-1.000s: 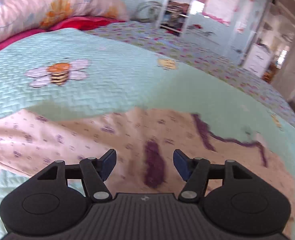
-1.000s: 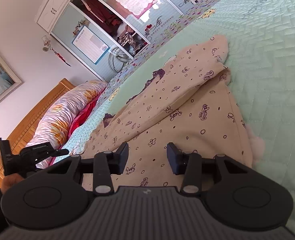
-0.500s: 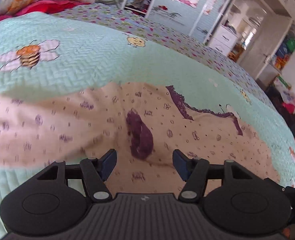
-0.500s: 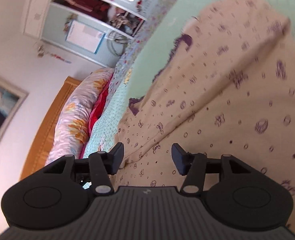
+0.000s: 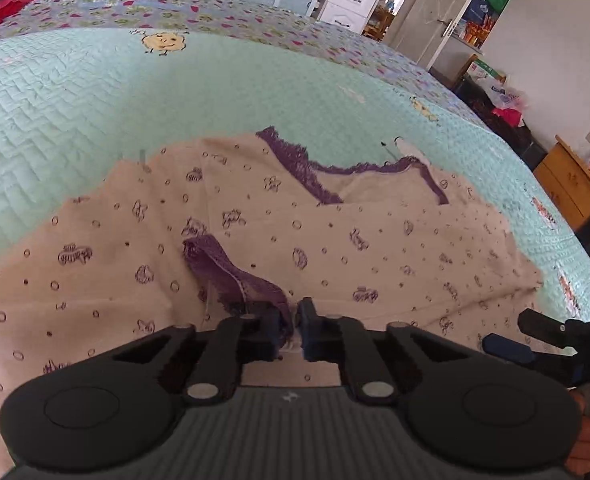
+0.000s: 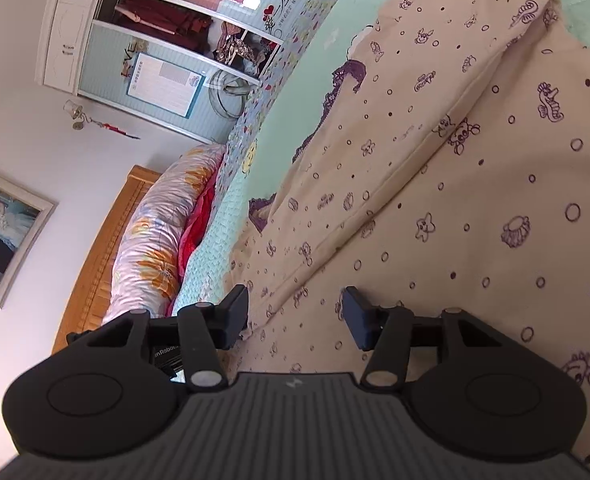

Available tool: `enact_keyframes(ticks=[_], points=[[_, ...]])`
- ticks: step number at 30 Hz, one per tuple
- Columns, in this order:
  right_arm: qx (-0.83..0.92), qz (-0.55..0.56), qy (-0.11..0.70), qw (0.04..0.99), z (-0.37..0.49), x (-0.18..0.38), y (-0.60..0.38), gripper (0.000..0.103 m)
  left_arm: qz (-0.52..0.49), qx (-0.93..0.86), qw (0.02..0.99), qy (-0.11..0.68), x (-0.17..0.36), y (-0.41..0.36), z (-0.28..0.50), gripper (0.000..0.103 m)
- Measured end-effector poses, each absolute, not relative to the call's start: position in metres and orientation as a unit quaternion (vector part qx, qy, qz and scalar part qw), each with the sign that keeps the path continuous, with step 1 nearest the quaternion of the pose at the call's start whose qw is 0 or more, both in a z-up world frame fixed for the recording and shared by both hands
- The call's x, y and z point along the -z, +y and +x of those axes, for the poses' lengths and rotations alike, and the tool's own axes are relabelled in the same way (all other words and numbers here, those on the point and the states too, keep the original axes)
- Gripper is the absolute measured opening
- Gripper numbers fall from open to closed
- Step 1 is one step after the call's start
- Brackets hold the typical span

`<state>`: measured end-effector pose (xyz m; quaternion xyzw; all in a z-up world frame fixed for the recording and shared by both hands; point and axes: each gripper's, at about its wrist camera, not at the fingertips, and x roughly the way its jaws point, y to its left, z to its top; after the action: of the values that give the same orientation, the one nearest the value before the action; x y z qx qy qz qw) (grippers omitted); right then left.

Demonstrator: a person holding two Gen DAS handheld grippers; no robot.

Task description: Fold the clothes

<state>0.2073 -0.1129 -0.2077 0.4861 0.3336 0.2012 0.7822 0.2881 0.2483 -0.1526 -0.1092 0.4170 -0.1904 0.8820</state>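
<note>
- Cream printed top [image 5: 375,248] spread flat on green bed cover [image 5: 175,92].
- Left claw [image 5: 291,330] pinched on purple cuff [image 5: 231,272] at near edge of top.
- Right claw [image 6: 295,312] spread wide, low over top [image 6: 475,200], nothing between fingers.
- Right claw [image 5: 535,340] also visible right of left claw.

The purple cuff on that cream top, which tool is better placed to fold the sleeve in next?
Left. The left tool is shut on the purple cuff, so it could carry the sleeve. The right tool is open over the cream top, holding nothing.
</note>
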Motion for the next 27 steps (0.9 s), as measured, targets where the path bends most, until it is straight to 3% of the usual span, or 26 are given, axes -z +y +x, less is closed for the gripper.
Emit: enact_keyframes(ticks=[9,12,14,27], points=[[-0.164,0.527,0.336,0.763,0.219,0.208,-0.121,0.054,-0.204,0.180,0.865,0.422,0.138,0.266,0.299,0.006],[-0.163,0.508,0.342,0.774,0.223,0.206,-0.111,0.029,-0.231,0.187,0.856,0.424,0.134,0.269,0.289,0.006],[-0.152,0.501,0.345,0.779,0.221,0.207,-0.110,0.006,-0.233,0.191,0.853,0.427,0.133,0.271,0.282,0.006],[-0.119,0.575,0.339,0.735,0.224,0.229,-0.116,0.006,-0.208,0.152,0.847,0.465,0.167,0.270,0.292,0.007]])
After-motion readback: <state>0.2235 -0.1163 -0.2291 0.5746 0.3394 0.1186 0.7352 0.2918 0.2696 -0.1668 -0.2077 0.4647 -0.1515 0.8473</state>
